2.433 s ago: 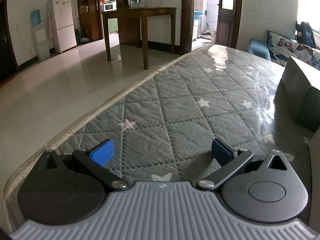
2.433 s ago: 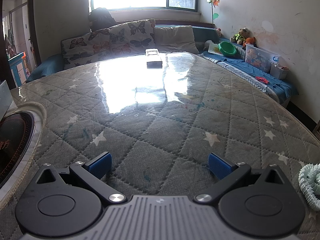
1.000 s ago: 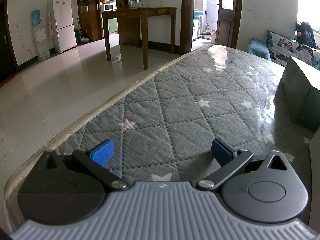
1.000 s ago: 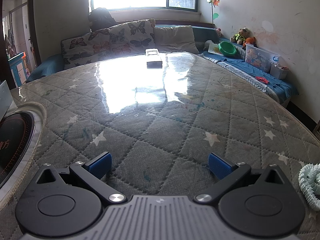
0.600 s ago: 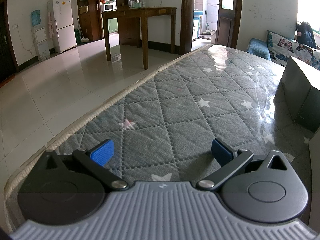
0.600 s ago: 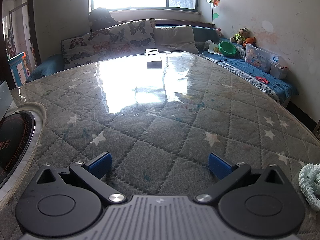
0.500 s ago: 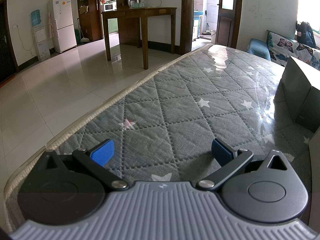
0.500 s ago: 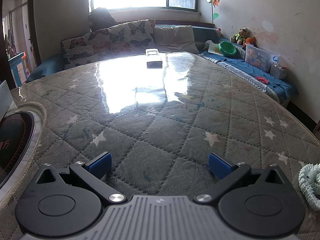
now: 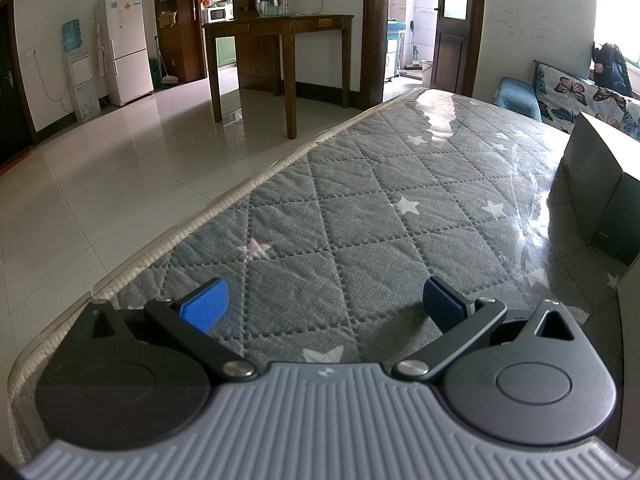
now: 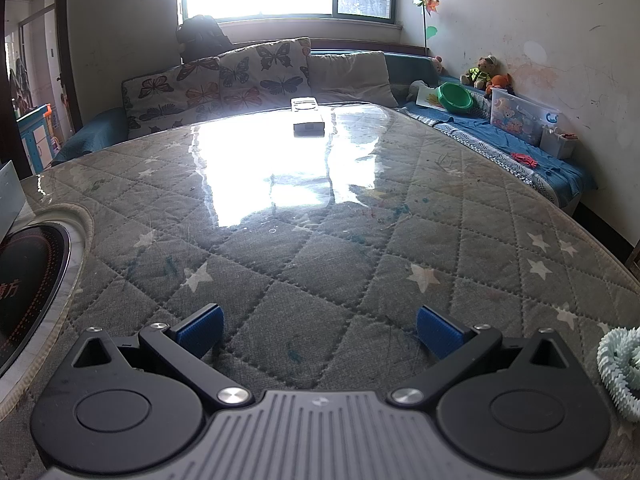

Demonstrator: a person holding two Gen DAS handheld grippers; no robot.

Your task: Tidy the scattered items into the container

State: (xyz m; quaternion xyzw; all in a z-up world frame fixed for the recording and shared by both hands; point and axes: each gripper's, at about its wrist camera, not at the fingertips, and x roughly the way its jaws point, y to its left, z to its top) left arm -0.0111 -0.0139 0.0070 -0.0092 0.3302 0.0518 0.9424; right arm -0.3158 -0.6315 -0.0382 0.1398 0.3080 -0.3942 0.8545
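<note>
Both my grippers, left gripper and right gripper, sat spread apart and empty over the quilted tabletop; a mint coil (ribbed) lay by its right edge, the grey box farther left.

The left gripper has a pale grey ribbed housing with a small logo at its front edge, flanked by two round black discs with recessed centres. Black linkage arms pivot on silver screws and end in blue textured pads; triangular cut-outs sit at the outer shoulders. The right gripper is built alike: grey ribbed body, black discs, silver pivot screws, smaller silver screws farther out on the arms, and dark blue ridged pads.
</note>
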